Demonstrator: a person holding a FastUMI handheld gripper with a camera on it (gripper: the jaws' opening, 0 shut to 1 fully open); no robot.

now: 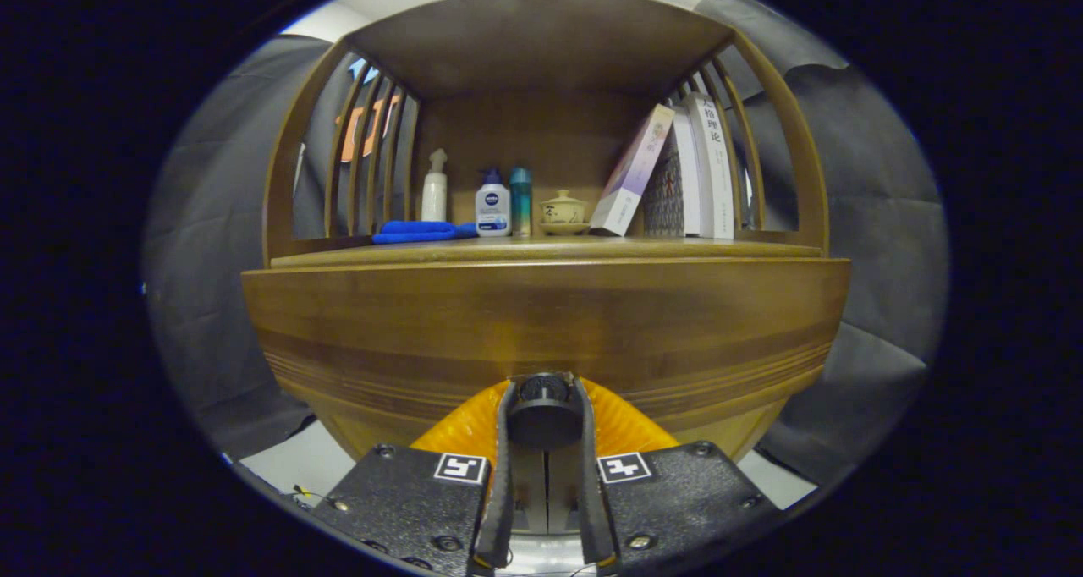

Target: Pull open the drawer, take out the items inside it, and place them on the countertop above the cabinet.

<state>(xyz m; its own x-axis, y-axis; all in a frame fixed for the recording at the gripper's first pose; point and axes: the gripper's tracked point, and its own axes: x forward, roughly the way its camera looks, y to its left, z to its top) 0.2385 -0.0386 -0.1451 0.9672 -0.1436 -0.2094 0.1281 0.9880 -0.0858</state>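
With the tongs (544, 408) clamped on the drawer knob (542, 409), the drawer front (541, 323) stands squarely ahead, so pull straight back.

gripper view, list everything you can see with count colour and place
cabinet: 1, brown wood, straight ahead of the claw
drawer knob: 1, dark round, between the claw's fingers
countertop: 1, brown wood, above the drawer front
blue cloth: 1, folded, on the countertop beside the spray bottle
spray bottle: 1, white, behind the cloth
lotion bottle: 1, white with blue cap, next to the cloth
teal bottle: 1, beside the lotion bottle
lidded cup: 1, cream, on a saucer between the teal bottle and the leaning box
box: 1, white and purple, leaning on the books
books: at least 3, mostly white, upright against the slatted side
claw: 1, fingers closed on the drawer knob
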